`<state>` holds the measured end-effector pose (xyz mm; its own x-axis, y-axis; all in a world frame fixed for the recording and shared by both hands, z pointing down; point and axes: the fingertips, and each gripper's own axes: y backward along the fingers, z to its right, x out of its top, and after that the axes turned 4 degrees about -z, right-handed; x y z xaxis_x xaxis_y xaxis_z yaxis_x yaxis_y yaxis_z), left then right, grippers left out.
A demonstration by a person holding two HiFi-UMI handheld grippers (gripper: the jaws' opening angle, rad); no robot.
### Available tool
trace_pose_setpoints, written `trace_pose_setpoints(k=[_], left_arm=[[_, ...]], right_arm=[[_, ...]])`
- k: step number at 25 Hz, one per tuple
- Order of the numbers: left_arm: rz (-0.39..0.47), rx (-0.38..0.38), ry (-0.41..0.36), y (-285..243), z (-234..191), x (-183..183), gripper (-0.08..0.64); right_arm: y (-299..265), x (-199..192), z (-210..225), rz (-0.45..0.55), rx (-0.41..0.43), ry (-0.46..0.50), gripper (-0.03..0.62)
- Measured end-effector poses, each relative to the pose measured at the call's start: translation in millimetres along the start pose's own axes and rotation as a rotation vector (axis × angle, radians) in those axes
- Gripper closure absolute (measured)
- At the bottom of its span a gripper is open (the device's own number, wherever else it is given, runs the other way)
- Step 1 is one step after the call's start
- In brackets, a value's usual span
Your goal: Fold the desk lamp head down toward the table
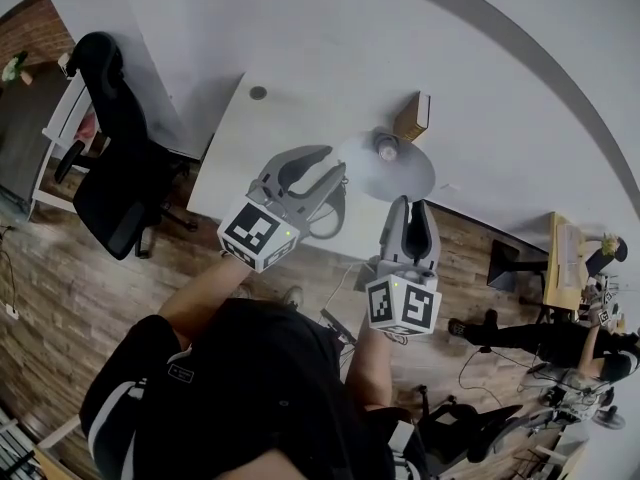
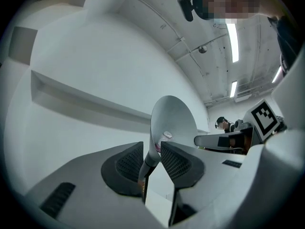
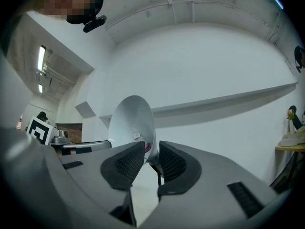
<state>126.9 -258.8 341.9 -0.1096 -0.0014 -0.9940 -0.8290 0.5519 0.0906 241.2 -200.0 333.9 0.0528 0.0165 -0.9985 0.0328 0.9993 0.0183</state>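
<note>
Head view: the lamp (image 1: 386, 168) stands on the white table (image 1: 265, 138) near its front edge, its round shade turned up toward the camera with the bulb (image 1: 387, 148) showing. A small box (image 1: 412, 116) sits just behind it, and a black chair (image 1: 120, 163) stands at the table's left end. The left gripper (image 1: 336, 170) comes at the lamp from the left, its jaws spread and its tips near the shade but apart from it. The right gripper (image 1: 412, 208) points up at the lamp from the front edge, its tips just short of the shade. Left gripper view: the two dark pads (image 2: 126, 163) stand apart, and in the gap between them the lamp's neck (image 2: 151, 157) rises to the shade (image 2: 172, 120); neither pad presses on it. The right gripper's marker cube (image 2: 264, 118) shows at the right. Right gripper view: these jaws are spread too, with the pads (image 3: 174, 165) on either side of a clear gap. The shade (image 3: 131, 123) stands above the gap with the neck below it, beyond the pads and ungripped. The left gripper's cube (image 3: 40, 130) shows at the far left.
</note>
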Motion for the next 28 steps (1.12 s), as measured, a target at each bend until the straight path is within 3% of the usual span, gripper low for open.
trace_pose_setpoints(k=[7, 17, 28], left_arm=[[0.01, -0.014, -0.004, -9, 2, 7, 0.486], [0.023, -0.02, 0.039, -4, 3, -1, 0.511], [0.03, -0.005, 0.038, 9, 8, -20, 0.522]], right_arm=[[-4, 0, -1, -0.002, 0.01, -0.005, 0.558], [1, -9, 0, -0.017, 0.022, -0.025, 0.554], [13, -30, -4, -0.048, 0.028, -0.027, 0.557]])
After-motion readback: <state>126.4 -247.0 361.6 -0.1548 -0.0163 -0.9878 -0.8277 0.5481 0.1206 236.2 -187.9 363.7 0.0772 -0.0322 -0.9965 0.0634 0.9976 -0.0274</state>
